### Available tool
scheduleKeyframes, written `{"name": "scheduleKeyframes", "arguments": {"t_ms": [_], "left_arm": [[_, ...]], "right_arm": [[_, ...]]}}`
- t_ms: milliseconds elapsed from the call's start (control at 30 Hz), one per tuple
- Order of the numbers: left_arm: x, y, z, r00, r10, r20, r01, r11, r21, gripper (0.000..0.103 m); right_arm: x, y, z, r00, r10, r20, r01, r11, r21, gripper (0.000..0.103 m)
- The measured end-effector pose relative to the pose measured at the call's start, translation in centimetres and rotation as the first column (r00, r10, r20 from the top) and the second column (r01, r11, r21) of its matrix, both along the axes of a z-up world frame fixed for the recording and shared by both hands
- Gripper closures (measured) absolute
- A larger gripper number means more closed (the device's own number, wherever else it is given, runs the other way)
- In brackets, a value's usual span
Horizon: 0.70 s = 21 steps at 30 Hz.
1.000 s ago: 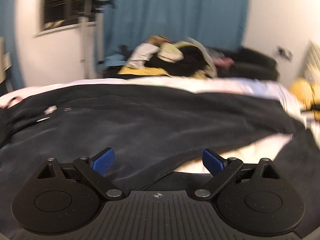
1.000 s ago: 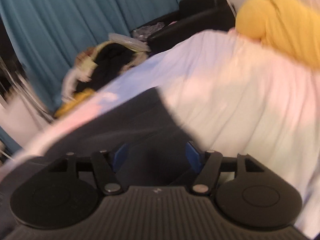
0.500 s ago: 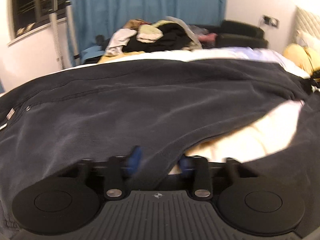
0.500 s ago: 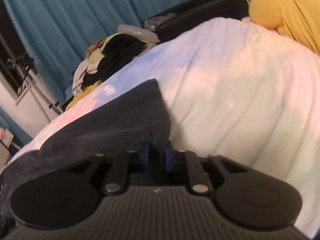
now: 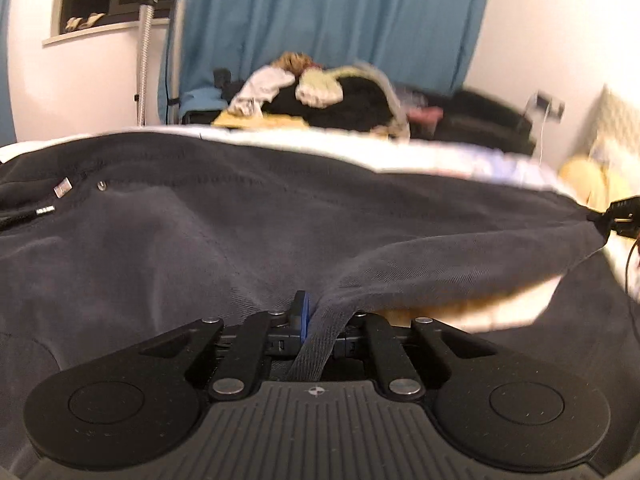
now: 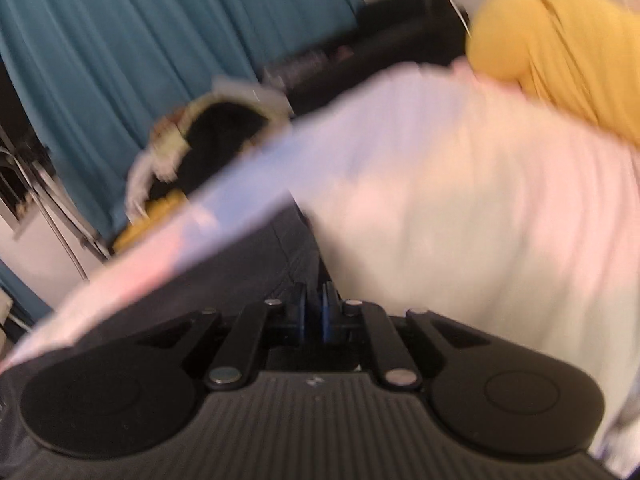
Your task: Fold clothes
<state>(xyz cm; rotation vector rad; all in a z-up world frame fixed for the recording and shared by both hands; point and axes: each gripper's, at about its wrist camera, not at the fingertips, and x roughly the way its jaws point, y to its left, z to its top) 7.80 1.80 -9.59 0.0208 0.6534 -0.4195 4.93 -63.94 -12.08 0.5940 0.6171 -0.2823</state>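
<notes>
A dark grey garment (image 5: 280, 220) lies spread across the bed, with a drawstring (image 5: 46, 211) at its left end. My left gripper (image 5: 316, 316) is closing, and its blue pads pinch a lifted fold of the garment's near hem. In the right wrist view my right gripper (image 6: 315, 304) is shut on the garment's (image 6: 256, 264) corner, which runs straight into its pads. That right gripper (image 5: 620, 216) also shows at the far right of the left wrist view, pulling the cloth taut.
A pale bed sheet (image 6: 460, 220) lies under the garment. A yellow pillow (image 6: 560, 52) sits at the bed's head. Beyond the bed are a pile of mixed clothes (image 5: 320, 96), a black sofa (image 5: 480, 120), a metal stand (image 5: 144, 52) and teal curtains (image 5: 340, 12).
Both grippers went from open to shut on the dark garment. The left one sank toward the hem, and a fold of cloth now rises between its fingers.
</notes>
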Motion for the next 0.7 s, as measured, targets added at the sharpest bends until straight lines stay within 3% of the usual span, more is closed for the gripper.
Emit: {"name": "scheduleKeyframes", "arguments": {"t_ms": [33, 100, 167, 233, 267, 300, 400, 567, 700], "left_arm": [[0.0, -0.2, -0.5, 1.0, 0.0, -0.003, 0.0, 1.0, 0.015, 0.091], [-0.3, 0.0, -1.1, 1.0, 0.001, 0.012, -0.001, 1.0, 0.019, 0.09], [-0.3, 0.1, -1.1, 1.0, 0.003, 0.005, -0.003, 1.0, 0.013, 0.088], [-0.7, 0.3, -0.6, 1.0, 0.012, 0.013, -0.012, 1.0, -0.01, 0.079], [-0.9, 0.4, -0.3, 1.0, 0.018, 0.019, -0.018, 1.0, -0.025, 0.065], [-1.2, 0.5, -0.1, 0.999, 0.026, 0.024, -0.026, 0.999, -0.035, 0.044], [-2.2, 0.4, 1.0, 0.997, 0.052, 0.058, -0.049, 0.998, -0.042, 0.018], [-4.6, 0.7, 2.6, 0.994, 0.072, 0.082, -0.067, 0.996, -0.061, 0.012], [-6.8, 1.4, 3.6, 0.991, 0.094, 0.096, -0.088, 0.993, -0.073, 0.01]], "right_arm": [[-0.3, 0.1, -1.1, 1.0, 0.0, -0.02, 0.0, 1.0, -0.006, 0.092], [-1.0, 0.2, -2.3, 1.0, -0.013, -0.013, 0.013, 1.0, -0.011, 0.071], [-1.7, 0.3, -2.1, 1.0, -0.017, 0.019, 0.018, 1.0, -0.024, 0.068], [-2.4, 0.8, -1.1, 0.999, -0.004, 0.045, 0.006, 0.999, -0.054, 0.067], [-2.8, 1.2, -0.5, 0.998, 0.006, 0.056, -0.002, 0.997, -0.071, 0.065], [-3.3, 1.6, 0.2, 0.998, 0.018, 0.068, -0.012, 0.996, -0.084, 0.062], [-5.2, 2.7, 2.5, 0.993, 0.049, 0.105, -0.037, 0.993, -0.114, 0.062], [-9.0, 5.7, 6.0, 0.982, 0.108, 0.156, -0.089, 0.988, -0.123, 0.062], [-11.4, 8.5, 7.3, 0.977, 0.154, 0.149, -0.134, 0.982, -0.136, 0.062]]}}
